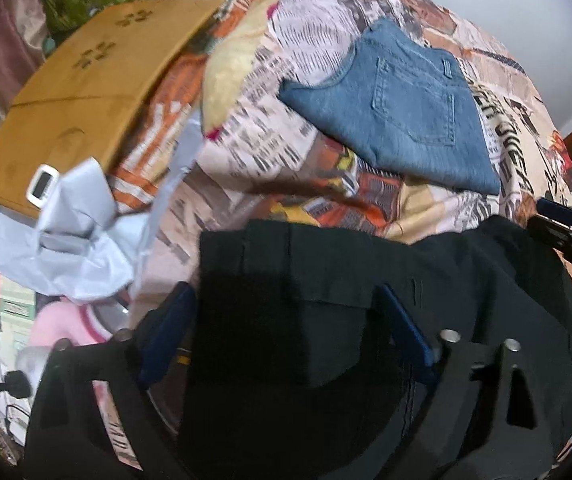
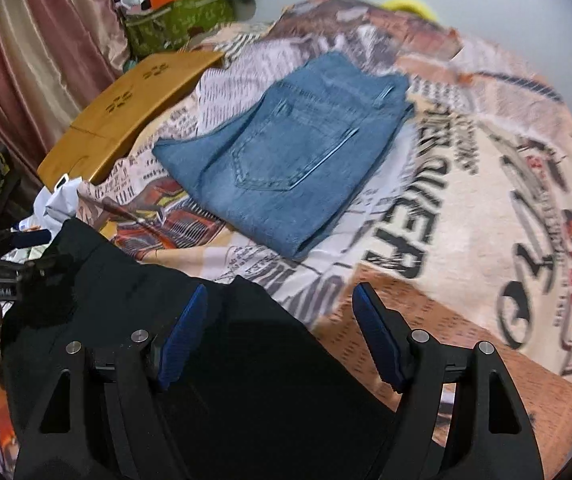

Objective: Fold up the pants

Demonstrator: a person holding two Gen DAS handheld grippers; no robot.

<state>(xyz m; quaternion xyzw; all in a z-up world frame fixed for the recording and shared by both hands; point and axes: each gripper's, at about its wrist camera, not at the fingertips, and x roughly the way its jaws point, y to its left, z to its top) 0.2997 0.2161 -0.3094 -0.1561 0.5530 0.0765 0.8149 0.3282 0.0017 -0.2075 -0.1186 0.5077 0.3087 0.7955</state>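
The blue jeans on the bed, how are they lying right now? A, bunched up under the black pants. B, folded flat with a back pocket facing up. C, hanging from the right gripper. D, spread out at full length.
B: the blue jeans lie folded flat on the printed bedspread, a back pocket facing up, apart from the black pants and both grippers.

Left claw jaws spread, tilted down; right claw likewise.
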